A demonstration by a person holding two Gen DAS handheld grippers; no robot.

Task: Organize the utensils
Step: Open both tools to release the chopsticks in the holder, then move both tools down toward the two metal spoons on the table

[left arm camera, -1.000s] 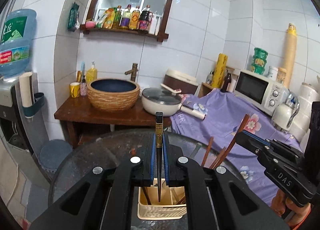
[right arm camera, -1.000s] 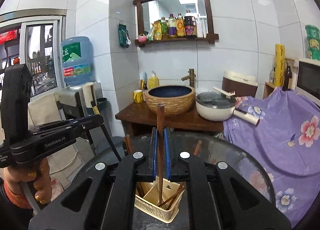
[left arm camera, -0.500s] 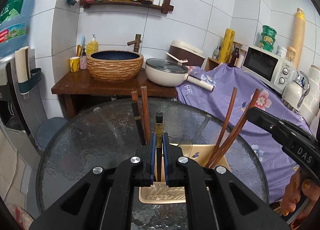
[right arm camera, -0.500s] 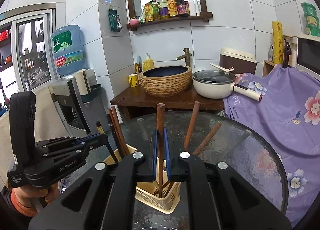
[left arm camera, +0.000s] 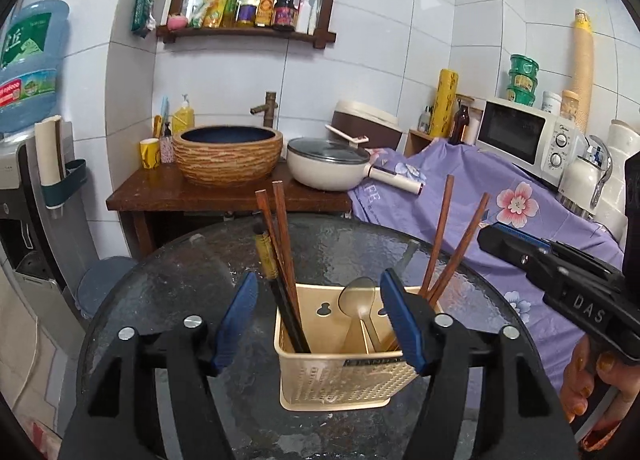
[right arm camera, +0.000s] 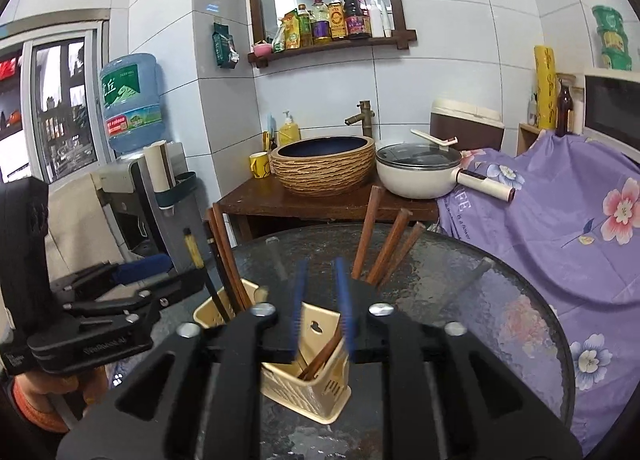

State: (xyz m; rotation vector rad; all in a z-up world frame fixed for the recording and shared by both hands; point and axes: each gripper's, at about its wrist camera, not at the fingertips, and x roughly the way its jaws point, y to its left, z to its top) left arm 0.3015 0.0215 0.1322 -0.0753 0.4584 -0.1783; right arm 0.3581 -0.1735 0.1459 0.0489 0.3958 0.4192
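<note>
Both grippers, left (left arm camera: 318, 316) and right (right arm camera: 320, 306), have just been opening and now stand released, nothing between the jaws. Lift straight up, clear of the leaning sticks. On the glass table (left arm camera: 168, 284) sits the cream basket (left arm camera: 340, 380), holding brown chopsticks (left arm camera: 440, 236), one black-and-gold, plus a spoon (left arm camera: 356, 296).

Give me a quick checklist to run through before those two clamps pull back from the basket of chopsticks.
1. Left gripper jaws have just been opening, nothing pinched: ok.
2. Right gripper jaws have just been opening, pads clear of the chopstick below: ok.
3. Black chopstick standing inside the basket: ok.
4. Basket upright on the glass table: ok.
5. More utensils waiting elsewhere: cannot tell.
</note>
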